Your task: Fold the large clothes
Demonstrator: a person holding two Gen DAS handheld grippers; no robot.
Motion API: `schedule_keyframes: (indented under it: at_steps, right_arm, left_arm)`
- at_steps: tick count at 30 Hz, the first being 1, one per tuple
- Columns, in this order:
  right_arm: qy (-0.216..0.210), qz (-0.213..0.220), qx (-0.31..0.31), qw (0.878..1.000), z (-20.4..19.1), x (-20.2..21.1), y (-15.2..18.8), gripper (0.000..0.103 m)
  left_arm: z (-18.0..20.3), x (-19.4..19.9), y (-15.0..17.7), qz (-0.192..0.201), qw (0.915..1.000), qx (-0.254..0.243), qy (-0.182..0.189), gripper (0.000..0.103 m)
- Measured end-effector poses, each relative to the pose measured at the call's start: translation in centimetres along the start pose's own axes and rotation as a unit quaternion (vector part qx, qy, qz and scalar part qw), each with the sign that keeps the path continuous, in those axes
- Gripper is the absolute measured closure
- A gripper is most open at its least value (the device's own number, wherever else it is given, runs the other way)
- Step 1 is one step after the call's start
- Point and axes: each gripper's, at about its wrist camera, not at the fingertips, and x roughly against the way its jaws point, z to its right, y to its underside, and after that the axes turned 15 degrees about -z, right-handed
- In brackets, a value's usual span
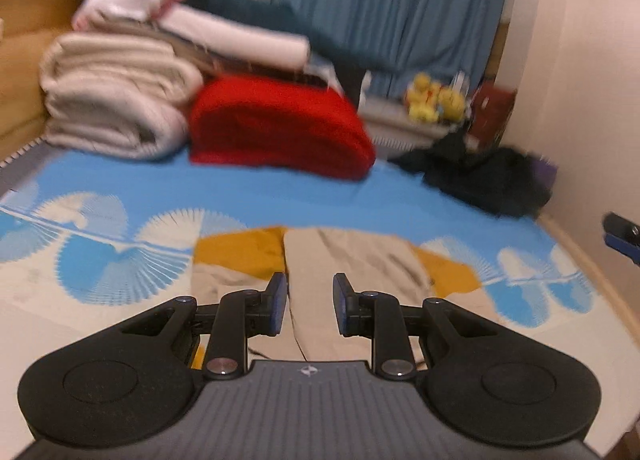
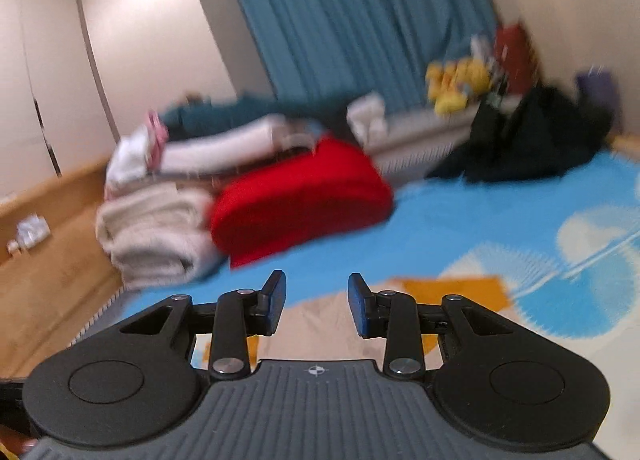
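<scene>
Both claws spread and empty above the beige-and-mustard garment on the bed.
Left gripper [image 1: 310, 304] hangs over the garment [image 1: 360, 256], lying flat on the blue bedsheet [image 1: 280, 196]; right gripper [image 2: 317, 306] likewise over its beige edge. Between folds, I judge; next, pinch an edge.

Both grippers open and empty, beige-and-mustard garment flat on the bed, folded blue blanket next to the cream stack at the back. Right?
One thing is off: the folded blanket beside the cream stack is red, not blue; the left wrist view shows it plainly. The rest holds: the left gripper and right gripper are open and empty, and the beige-and-mustard garment lies flat on the bed.
</scene>
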Motion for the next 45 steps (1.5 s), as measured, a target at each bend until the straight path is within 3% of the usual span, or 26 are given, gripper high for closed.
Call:
schedule_keyframes:
  at_steps: [7,14,17,20,24,26,29,33,35,38,40,45]
  right_arm:
    - [0.036,0.115,0.029,0.992,-1.6,18.5,4.4,0.062]
    - [0.073,0.214,0.042,0.973,-1.7,33.6,5.5,0.060]
    - [0.080,0.260,0.043,0.961,-1.5,39.3,4.7,0.052]
    - [0.088,0.275,0.049,0.956,-0.7,42.3,4.3,0.042]
    - [0.110,0.239,0.045,0.964,1.8,39.9,5.3,0.041]
    - [0.127,0.204,0.035,0.970,3.6,36.4,6.9,0.042]
    - [0.160,0.145,0.002,0.976,7.2,29.6,10.3,0.042]
    - [0.177,0.072,-0.032,0.981,10.9,22.6,14.6,0.048]
    - [0.185,0.018,-0.039,0.982,12.4,18.7,15.9,0.048]
    - [0.198,-0.097,-0.050,0.974,13.7,14.2,17.1,0.048]
    - [0.195,-0.128,-0.065,0.970,13.7,12.5,17.8,0.048]
    - [0.205,-0.193,-0.093,0.955,15.1,9.0,19.5,0.049]
  left_arm:
    - [1.1,16.1,5.8,0.050,0.9984,-0.028,-0.008,0.074]
    - [3.1,30.0,7.6,0.092,0.9953,-0.030,0.000,0.071]
    - [3.8,34.2,8.4,0.116,0.9929,-0.024,0.010,0.051]
    - [4.1,34.5,9.9,0.127,0.9914,-0.028,0.017,0.050]
    - [2.9,28.4,13.3,0.117,0.9928,-0.025,-0.009,0.050]
    - [1.8,23.0,15.6,0.099,0.9941,-0.020,-0.041,0.059]
    - [0.0,15.0,19.2,0.034,0.9960,0.003,-0.082,0.080]
    - [-3.0,7.8,21.8,-0.065,0.9897,0.031,-0.123,0.081]
    - [-5.1,5.5,21.8,-0.118,0.9832,0.056,-0.127,0.081]
    - [-8.5,4.1,22.5,-0.143,0.9742,0.098,-0.144,0.081]
    - [-9.9,3.3,22.8,-0.160,0.9700,0.119,-0.139,0.081]
    - [-11.2,1.3,23.4,-0.200,0.9637,0.109,-0.140,0.075]
